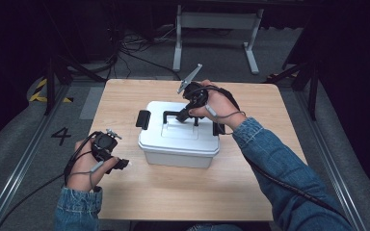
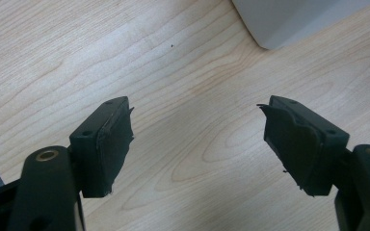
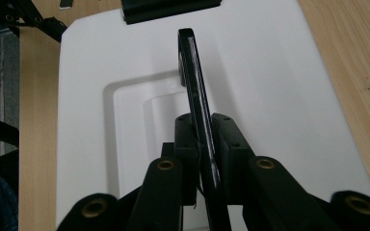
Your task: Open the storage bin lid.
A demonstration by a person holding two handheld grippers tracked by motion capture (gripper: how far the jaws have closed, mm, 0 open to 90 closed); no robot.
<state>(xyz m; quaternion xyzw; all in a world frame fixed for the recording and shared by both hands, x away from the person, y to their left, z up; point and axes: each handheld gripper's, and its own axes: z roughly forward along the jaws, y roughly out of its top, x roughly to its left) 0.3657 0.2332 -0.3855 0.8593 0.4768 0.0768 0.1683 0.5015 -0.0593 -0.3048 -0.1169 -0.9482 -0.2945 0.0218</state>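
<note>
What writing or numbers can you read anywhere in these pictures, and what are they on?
"4", in black, on the grey floor left of the table, at.
The white box, its black handle and both grippers carry no text that can be read.
The yellow and black stripes on the floor are a marking, not words.

From above I see a white lidded box sitting near the middle of the wooden surface. My right tool is over the lid, at the raised black handle; whether it has closed on it I cannot tell from here. A black latch stands at the box's left end. My left tool is low over the surface, just left of the box, apart from it. Denim sleeves cover both forearms.
</note>
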